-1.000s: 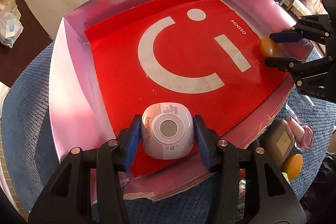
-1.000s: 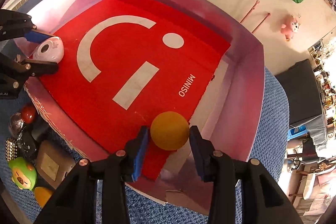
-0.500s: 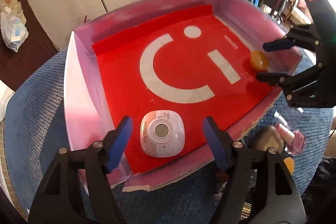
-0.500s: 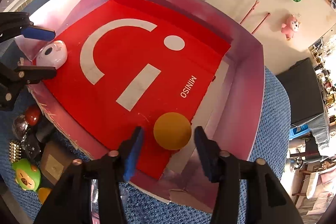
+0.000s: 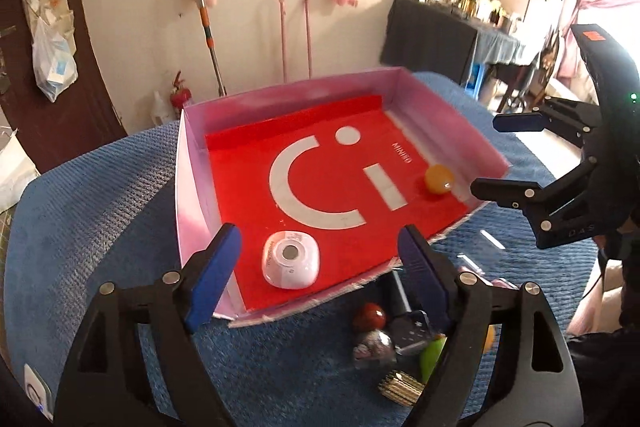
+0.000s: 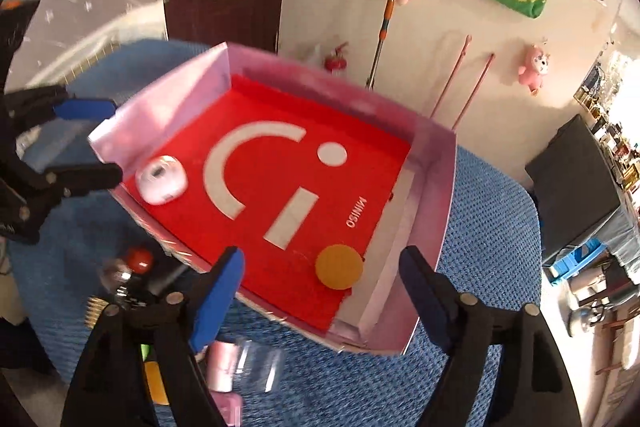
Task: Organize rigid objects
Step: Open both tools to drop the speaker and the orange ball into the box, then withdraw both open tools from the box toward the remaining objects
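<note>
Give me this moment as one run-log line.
left gripper: open, empty | right gripper: open, empty | white rounded gadget: in red-lined pink box | orange ball: in box

Bright window glare, fisheye-warped blurry edges

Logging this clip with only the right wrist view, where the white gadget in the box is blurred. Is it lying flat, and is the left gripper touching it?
Observer: Flat, face up in the box. The left wrist view shows a round grey window on the white gadget, with the left gripper open and not touching it.
Operator: Does my gripper touch the orange ball?
Observer: No. Seen side-on, the right gripper is open, with a gap to the orange ball.
</note>
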The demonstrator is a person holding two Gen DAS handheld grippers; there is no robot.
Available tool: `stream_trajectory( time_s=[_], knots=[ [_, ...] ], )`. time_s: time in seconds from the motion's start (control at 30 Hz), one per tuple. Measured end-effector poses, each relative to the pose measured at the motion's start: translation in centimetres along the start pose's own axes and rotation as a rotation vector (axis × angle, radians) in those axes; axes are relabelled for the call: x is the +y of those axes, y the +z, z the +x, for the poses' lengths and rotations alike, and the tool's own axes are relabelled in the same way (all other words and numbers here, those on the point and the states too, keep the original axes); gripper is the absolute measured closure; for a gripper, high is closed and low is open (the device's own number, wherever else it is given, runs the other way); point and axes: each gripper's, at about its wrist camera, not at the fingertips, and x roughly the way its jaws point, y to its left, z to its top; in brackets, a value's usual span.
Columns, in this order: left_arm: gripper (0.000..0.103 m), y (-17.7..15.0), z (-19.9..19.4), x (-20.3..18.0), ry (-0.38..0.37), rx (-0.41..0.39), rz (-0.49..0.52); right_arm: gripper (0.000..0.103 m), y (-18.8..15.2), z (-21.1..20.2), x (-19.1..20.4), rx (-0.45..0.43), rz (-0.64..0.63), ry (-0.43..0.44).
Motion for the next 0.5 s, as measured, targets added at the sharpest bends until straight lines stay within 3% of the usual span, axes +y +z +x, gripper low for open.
stream_trajectory(
  time_s=[0.07,0.23,0.37,0.5],
  knots=[
    [0.023,-0.6,-0.8,-0.5,-0.003,-0.027,-0.007,0.012,-0.3,-1.1,0.3,-0.04,0.009,-0.003],
    [0.022,-2.8,-2.8,-2.0,0.0,-0.1,-0.007,0.009,-2.0,-3.8,1.2,-0.128,0.042,-0.002],
    [0.01,-4.6,-3.4,-2.8,0.024,-0.15,-0.039,0.004,-4.1,-5.3,2.3,-0.185,0.067,-0.029],
    [0.01,-6.8,-3.2,-4.1,0.059,-0.184,-0.049,0.002,-6.5,-5.6,3.4,-0.211,0.101,-0.057]
  ],
)
